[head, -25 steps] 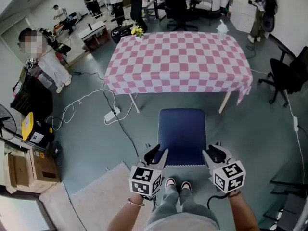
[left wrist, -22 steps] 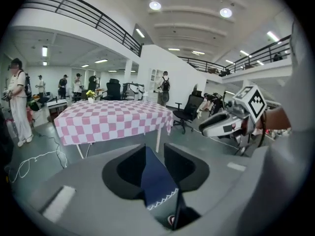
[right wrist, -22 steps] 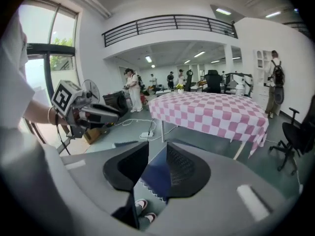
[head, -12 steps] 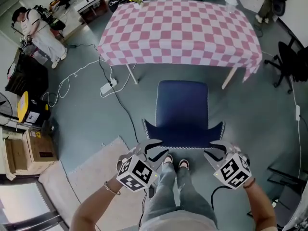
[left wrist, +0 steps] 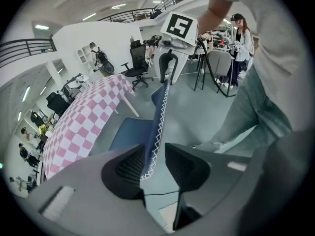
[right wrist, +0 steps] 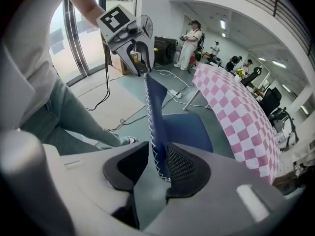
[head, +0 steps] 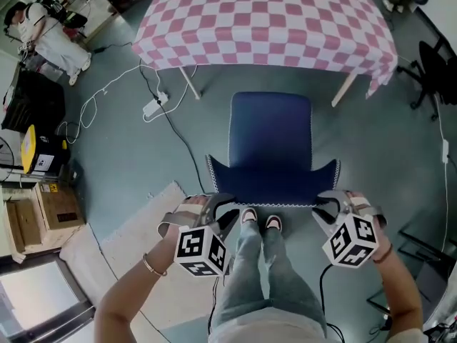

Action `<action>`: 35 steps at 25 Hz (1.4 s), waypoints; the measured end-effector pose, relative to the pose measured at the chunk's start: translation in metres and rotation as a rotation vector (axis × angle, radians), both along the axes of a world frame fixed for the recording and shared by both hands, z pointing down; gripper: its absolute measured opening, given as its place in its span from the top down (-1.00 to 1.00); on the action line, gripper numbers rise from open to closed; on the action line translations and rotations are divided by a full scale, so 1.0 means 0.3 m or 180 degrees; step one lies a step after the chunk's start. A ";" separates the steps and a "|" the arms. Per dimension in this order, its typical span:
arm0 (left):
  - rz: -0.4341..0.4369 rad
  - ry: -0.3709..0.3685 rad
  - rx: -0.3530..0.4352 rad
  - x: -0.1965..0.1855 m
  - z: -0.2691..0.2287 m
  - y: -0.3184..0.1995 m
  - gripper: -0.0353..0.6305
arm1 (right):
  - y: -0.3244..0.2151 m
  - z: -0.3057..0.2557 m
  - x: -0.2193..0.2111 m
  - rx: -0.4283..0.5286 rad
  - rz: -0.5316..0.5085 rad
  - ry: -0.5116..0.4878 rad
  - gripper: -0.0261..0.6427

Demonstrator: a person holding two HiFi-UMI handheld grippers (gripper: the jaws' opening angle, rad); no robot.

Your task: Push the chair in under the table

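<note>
Short of the table's near edge, the blue padded chair stands with its seat front just outside the hem of the pink-and-white checked cloth covering the table. Left gripper straddles the left corner of the white-stitched backrest, jaws apart, not pinching. Right gripper does likewise at the right corner, jaws apart, fabric against 1 pad. Risks, as I judge: the loose hold lets an uneven shove yaw the chair into 1 of the 2 white near legs, or the hem snags the backrest. White power strip lies beyond the left leg. Room: seat lines up between both legs, a gap each side.
</note>
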State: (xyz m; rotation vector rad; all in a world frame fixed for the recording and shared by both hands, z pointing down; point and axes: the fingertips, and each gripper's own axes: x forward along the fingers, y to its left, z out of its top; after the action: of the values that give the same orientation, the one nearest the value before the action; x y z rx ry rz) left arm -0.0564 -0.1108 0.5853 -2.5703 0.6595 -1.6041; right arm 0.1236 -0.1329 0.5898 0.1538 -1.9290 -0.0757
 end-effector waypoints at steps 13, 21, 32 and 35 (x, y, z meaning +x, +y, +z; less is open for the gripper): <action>-0.0079 -0.0116 -0.0200 -0.011 0.118 -0.043 0.58 | -0.019 0.070 -0.012 -0.0011 0.0025 0.0304 0.62; -0.0244 -0.0014 -0.0201 0.000 0.106 -0.065 0.59 | -0.048 0.060 -0.003 0.0175 0.0221 0.0154 0.62; -0.0297 -0.0031 -0.0128 -0.003 0.108 -0.183 0.59 | -0.171 0.066 -0.008 0.0220 0.0368 0.0096 0.62; -0.0292 -0.0026 -0.0104 -0.001 0.109 -0.186 0.59 | -0.173 0.069 -0.008 0.0170 0.0371 0.0044 0.61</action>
State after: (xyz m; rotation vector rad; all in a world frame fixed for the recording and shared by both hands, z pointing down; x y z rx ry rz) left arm -0.0568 -0.1667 0.6179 -2.5907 0.7674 -1.6644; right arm 0.1213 -0.1849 0.6104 0.3004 -1.9010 -0.0504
